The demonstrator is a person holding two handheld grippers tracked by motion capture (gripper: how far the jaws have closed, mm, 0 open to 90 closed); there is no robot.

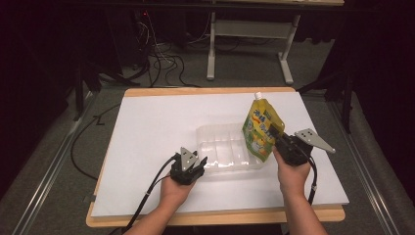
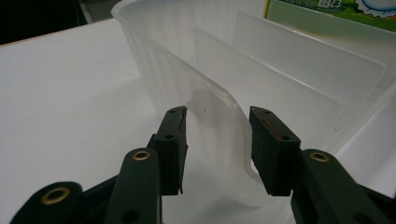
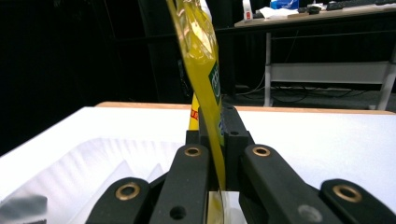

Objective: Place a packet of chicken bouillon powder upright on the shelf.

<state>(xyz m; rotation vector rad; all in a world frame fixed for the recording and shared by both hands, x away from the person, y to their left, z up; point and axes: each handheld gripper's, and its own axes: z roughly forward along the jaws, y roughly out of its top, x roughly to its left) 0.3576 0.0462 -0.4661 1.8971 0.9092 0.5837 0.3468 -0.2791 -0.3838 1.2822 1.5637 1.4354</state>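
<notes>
On the white-covered table [image 1: 147, 147], a yellow-green spouted refill pouch [image 1: 262, 128] is clamped upright by the right gripper [image 1: 284, 143]; the clear ribbed plastic tray's [image 1: 220, 147] rim is straddled by the left gripper [image 1: 196, 164], contact unclear.

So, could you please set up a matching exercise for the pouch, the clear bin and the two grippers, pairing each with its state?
Things:
1. yellow pouch
2. clear bin
3. left gripper
4. right gripper

States:
A. jaws on either side of a wall's edge, not pressing
B. held up by its edge, spout on top
C. clamped shut on thin film
D. lying on the white table top, dividers inside

Pairs: 1-B, 2-D, 3-A, 4-C
</notes>
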